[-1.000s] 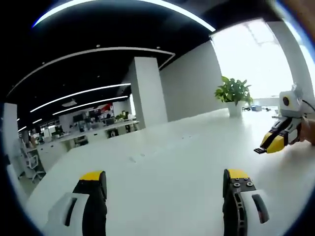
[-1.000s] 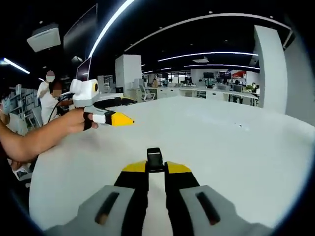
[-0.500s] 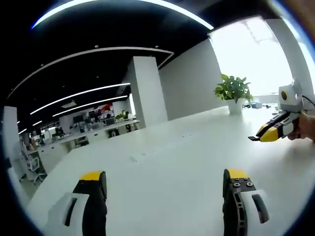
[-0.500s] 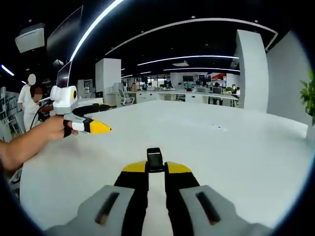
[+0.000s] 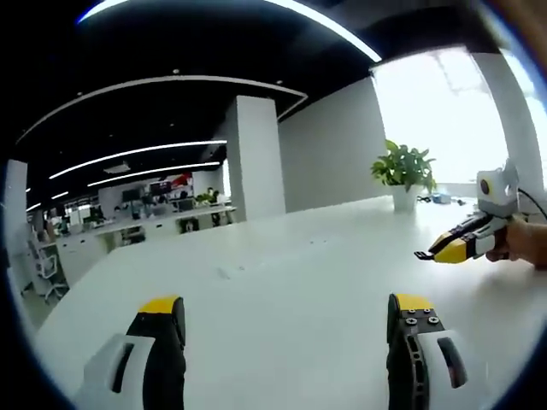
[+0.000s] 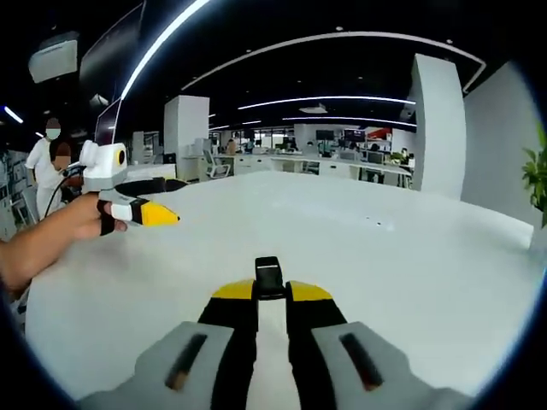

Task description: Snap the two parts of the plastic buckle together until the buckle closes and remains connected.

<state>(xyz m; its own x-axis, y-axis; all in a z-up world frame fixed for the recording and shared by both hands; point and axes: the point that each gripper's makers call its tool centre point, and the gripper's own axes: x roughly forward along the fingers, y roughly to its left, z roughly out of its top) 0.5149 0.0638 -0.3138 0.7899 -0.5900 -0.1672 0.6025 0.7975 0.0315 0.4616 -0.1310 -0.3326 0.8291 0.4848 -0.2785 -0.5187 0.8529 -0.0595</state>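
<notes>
Gripping a small black plastic buckle part [image 6: 268, 277] between its yellow-tipped jaws, the right gripper [image 6: 270, 292] is closed on the piece, which juts forward past the jaw tips as a flat rectangular tab. Seen from the left gripper view, the same gripper [image 5: 444, 249] sits off to the right, held by a hand [image 5: 523, 242], the dark tab [image 5: 422, 254] protruding from its tip. Left gripper [image 5: 286, 307]: jaws spread wide apart, black with yellow caps and grey moulded bodies, nothing between them; in the right gripper view it [image 6: 149, 213] appears to the left, held in a hand [image 6: 81, 224]. Beyond both, a smooth matte white table [image 5: 282, 273] spreads ahead. Farther off, a leafy green plant in a white pot [image 5: 402, 175] and a square white pillar [image 5: 256, 158].
</notes>
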